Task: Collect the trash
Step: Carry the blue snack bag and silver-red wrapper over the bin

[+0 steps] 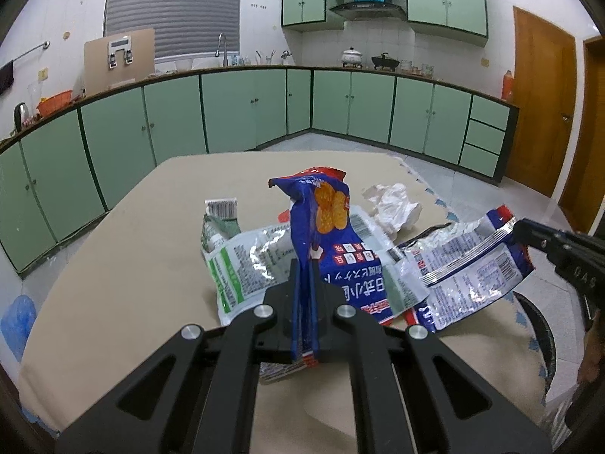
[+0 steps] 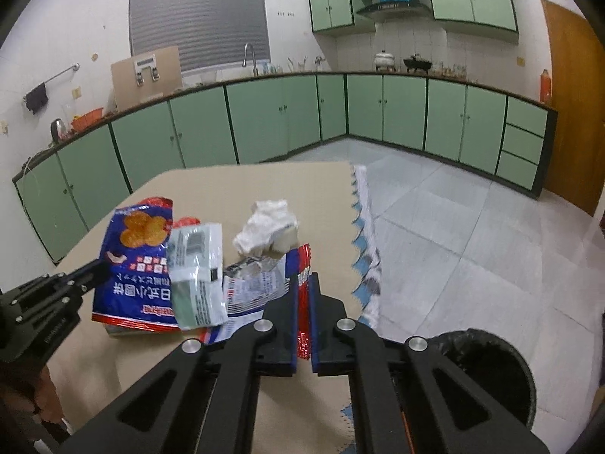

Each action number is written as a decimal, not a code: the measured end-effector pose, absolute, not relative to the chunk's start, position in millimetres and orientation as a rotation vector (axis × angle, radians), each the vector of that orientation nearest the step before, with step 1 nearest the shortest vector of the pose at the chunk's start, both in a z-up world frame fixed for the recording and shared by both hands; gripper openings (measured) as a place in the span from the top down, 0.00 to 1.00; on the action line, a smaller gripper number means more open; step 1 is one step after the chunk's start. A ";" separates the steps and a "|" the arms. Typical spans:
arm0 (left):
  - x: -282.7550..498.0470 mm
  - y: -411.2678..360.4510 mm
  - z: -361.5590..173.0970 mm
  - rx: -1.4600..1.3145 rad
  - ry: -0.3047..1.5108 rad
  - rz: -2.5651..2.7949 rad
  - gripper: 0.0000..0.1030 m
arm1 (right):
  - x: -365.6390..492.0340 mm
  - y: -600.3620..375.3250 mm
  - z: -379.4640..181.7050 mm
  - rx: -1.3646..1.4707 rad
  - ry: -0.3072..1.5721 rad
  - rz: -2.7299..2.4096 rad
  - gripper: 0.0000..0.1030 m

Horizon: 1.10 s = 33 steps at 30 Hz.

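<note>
Wrappers piled mid-counter (image 1: 113, 249), tan surface. Left tongs (image 1: 304, 268) pressed together on the blue bag (image 1: 321, 234), pinching a fold so its top stands upright, cracker print showing. Same blue bag (image 2: 132, 265) in the right view leans at the left of the pile, with the left tongs (image 2: 96, 268) touching its left edge.

Right tongs (image 2: 304, 283) pinch the red-edged end of the foil wrapper (image 2: 257, 287); thin strip of it runs between the pads. In the left view the foil wrapper (image 1: 469, 261) is stretched out and lifted toward the right, its far end touching the right tongs (image 1: 520, 229).

Green wrapper (image 1: 234, 261) lies partly under the blue bag, left of it; barcode end points away. In the right view the green wrapper (image 2: 194, 276) overlaps the blue bag and the foil wrapper.

Tissue (image 1: 393, 204), crumpled and white, sits behind the pile near the counter's right edge, close to the pile; cannot tell if it touches. Tissue (image 2: 266, 229) in the right view is just beyond the foil wrapper.

Bin (image 2: 487, 367) with black liner stands on the floor at lower right, beside the counter and below the right tongs. Bin rim (image 1: 544, 336) shows at the right edge of the left view.

Green cabinets (image 1: 242, 109) line the far walls.
</note>
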<state>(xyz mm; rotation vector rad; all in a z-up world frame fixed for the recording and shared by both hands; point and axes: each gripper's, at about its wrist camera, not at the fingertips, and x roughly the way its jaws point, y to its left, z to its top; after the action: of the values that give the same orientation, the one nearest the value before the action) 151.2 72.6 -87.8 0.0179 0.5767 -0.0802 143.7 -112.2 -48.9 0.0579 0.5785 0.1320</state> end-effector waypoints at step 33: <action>133.0 -10.6 -44.6 0.063 0.466 -0.266 0.97 | 91.8 -164.9 6.8 0.067 0.435 0.046 0.99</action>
<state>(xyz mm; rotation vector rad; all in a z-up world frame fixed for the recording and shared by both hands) 133.0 -10.6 -44.6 0.0629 0.4659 -0.2662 91.8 -164.9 6.8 0.0670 0.4350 0.0456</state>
